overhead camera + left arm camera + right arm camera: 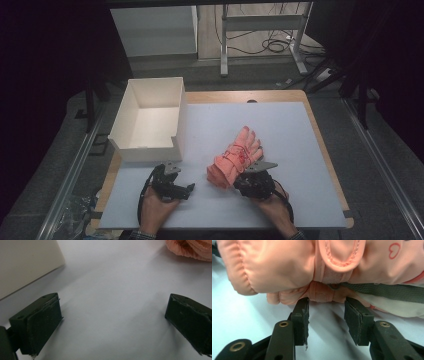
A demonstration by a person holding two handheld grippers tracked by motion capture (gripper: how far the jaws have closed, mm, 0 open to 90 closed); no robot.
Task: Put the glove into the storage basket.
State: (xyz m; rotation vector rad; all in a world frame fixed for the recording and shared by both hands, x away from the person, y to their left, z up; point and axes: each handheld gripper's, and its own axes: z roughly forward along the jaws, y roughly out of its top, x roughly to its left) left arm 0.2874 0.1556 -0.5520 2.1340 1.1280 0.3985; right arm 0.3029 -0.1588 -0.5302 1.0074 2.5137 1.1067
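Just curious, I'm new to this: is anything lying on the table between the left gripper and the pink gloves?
No. In the high view, bare white table separates the left gripper from the pink gloves. The left gripper view shows the same bare stretch.

We see a bright, evenly lit table [280, 125] ringed by dark surroundings, soft shadows beneath the glove [287, 267], and slightly blurred close views.

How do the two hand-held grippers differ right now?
The left hand-held gripper has its jaws spread wide over bare table, touching nothing. The right hand-held gripper has narrower jaws, tips against the pink glove, not closed on it. Both are black and open.
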